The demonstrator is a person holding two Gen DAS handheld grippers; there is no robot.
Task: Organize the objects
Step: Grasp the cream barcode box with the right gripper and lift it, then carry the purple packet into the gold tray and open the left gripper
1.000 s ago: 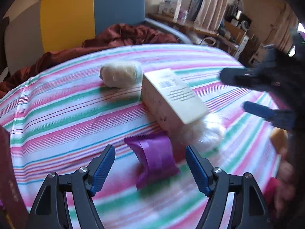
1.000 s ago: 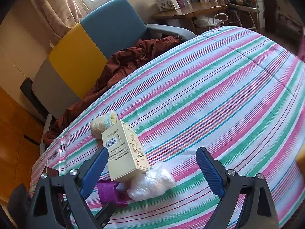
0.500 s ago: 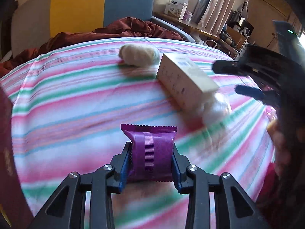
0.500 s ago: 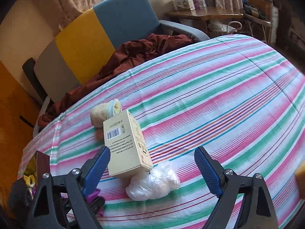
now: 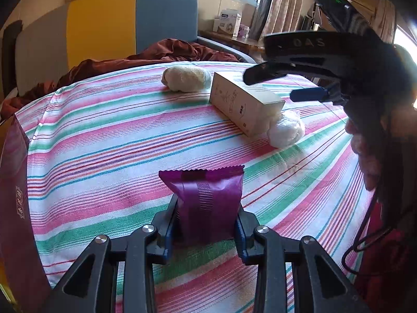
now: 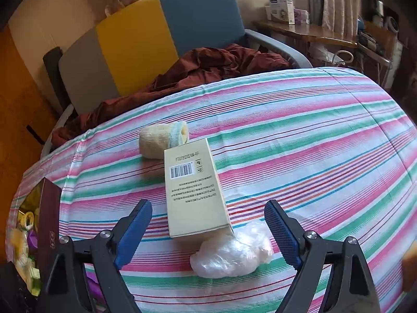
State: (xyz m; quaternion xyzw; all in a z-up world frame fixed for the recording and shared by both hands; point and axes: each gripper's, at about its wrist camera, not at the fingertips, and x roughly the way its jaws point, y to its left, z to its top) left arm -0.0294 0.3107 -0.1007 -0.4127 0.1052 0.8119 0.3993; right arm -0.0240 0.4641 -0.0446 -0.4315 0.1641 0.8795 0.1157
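We have the small purple foil snack packet (image 5: 206, 203) pinched upright between the blue-padded fingers of the left gripper (image 5: 206, 230), low centre of the left wrist view above the striped desk cloth (image 5: 104, 156), so the step in hand looks like carrying it off for sorting, perhaps to the dark maroon open box (image 6: 49, 224) at the left edge. Our right gripper (image 6: 208, 234) hovers with fingers spread around the near end of the pale cream cardboard carton (image 6: 194, 190) and the crumpled clear plastic bag (image 6: 232, 253) touching it, pressing on neither. The next move likely calls for committing to one of the two, since the rolled beige sock (image 6: 161, 139) lies just beyond the carton; broad bare cloth opens toward the right of the frame.
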